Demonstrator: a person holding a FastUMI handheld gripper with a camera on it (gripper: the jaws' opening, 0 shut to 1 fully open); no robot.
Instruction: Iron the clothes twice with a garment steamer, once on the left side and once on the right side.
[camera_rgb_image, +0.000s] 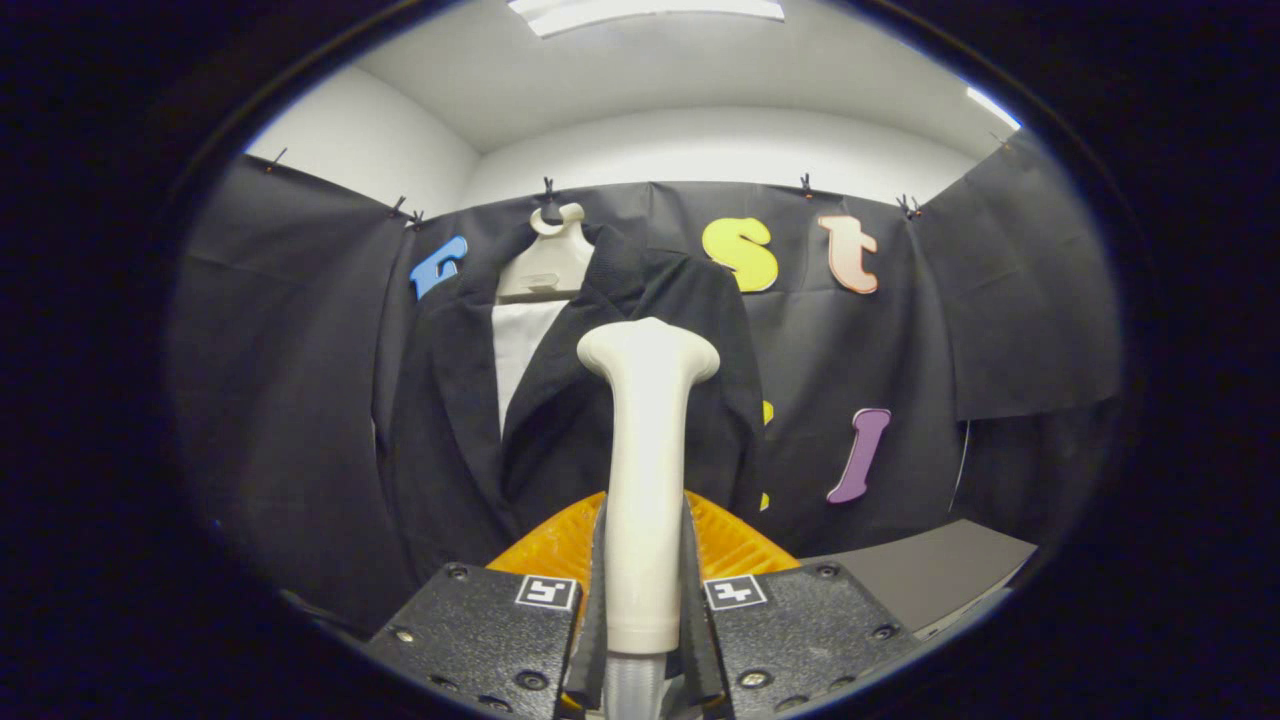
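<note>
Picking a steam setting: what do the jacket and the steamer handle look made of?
Jacket: dark woven cloth, matte, probably a suit fabric; fine weave shows on the lapel. Steamer handle: smooth cream plastic with a soft sheen, clamped between the jaws of the gripper.

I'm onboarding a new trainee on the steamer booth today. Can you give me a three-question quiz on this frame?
1. True or false: the gripper is shut on the cream plastic garment steamer.
2. The black suit jacket hangs on: A) a metal hook, B) a cream plastic hanger, C) a chair.
3. Fill in: inside the open jacket front shows a ___ shirt.

Key: 1 true; 2 B; 3 white.
</note>
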